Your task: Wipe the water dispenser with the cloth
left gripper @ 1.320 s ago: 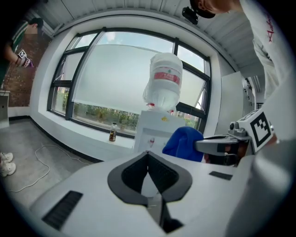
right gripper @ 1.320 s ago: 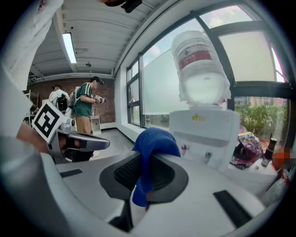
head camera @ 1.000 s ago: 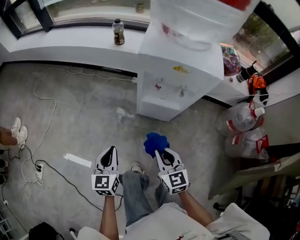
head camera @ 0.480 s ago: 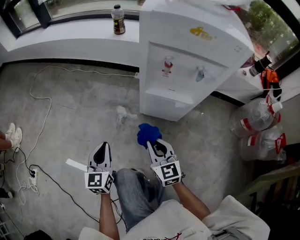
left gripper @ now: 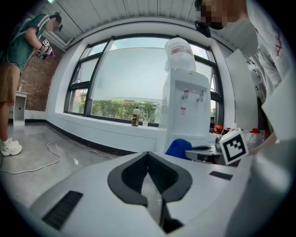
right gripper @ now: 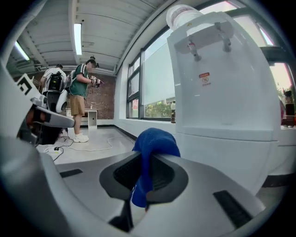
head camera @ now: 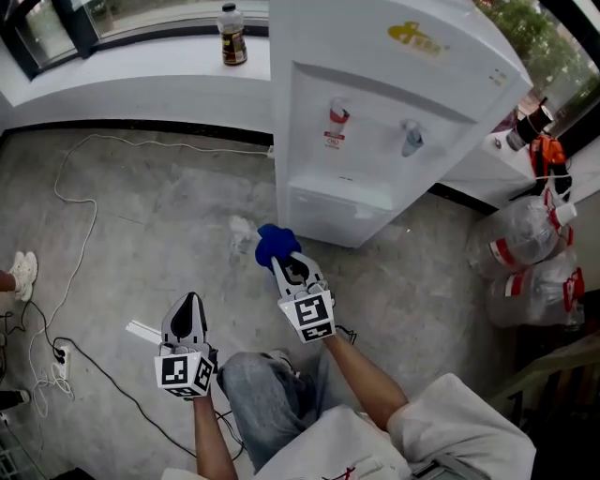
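A grey concrete floor (head camera: 159,244) fills most of the head view. The white dispenser (head camera: 375,112) stands at the upper middle and right of that frame, with a red tap (head camera: 337,114) and a blue tap (head camera: 411,136) on its front. A white ledge (head camera: 141,75) runs along the upper left, and a white cable (head camera: 75,206) loops over the floor below it. Clear bags (head camera: 530,244) lie at the right edge.

The right gripper (head camera: 284,265) is at the centre, pointing up the frame toward the dispenser's base. Its jaws are closed on the blue cloth (head camera: 272,244), which bunches over the tips and hangs down between them. The cloth sits near the dispenser's lower left corner; whether it touches the cabinet cannot be told.

The left gripper (head camera: 188,309) is at the lower left, well apart from the dispenser. Its jaws are pressed together with nothing between them.

A dark bottle (head camera: 232,21) stands upright on the ledge at the top, left of the dispenser.
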{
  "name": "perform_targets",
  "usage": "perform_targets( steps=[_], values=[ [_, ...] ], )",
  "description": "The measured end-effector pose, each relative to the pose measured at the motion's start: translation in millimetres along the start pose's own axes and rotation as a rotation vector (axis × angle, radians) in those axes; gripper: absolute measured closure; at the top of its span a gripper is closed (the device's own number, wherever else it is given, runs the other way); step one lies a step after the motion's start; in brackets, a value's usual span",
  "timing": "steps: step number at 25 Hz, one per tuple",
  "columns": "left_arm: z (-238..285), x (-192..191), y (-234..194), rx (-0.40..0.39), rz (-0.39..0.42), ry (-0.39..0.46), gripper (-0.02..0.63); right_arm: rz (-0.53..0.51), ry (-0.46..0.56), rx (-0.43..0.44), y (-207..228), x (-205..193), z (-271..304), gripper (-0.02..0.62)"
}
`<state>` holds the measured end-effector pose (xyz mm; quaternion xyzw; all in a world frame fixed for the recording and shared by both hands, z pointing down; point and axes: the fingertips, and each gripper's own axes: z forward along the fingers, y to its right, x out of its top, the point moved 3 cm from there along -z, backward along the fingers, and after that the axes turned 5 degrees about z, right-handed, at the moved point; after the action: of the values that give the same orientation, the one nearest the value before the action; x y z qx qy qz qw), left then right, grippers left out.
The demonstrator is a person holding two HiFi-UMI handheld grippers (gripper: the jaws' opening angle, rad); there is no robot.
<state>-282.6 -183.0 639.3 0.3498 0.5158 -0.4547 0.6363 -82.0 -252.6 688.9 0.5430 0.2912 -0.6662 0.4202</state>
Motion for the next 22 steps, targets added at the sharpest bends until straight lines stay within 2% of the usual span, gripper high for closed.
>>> perform_targets(
  steps=[4,12,16,22],
  values=[
    [-2,-9,6,0.017,-0.007,-0.019,0.594,0.006,0.036,0.027,3,11,39,0.554],
    [-1,-14,13,0.046,0.001,-0.03,0.594,-0.077,0.066,0.098,6,24,89,0.554],
    [-2,-15,15,0.048,0.007,-0.033,0.594,-0.092,0.055,0.089,18,25,95,0.554],
    [10,-22,26,0.02,0.019,-0.031,0.594,-0.097,0.061,0.025,55,20,82,0.554]
  ],
)
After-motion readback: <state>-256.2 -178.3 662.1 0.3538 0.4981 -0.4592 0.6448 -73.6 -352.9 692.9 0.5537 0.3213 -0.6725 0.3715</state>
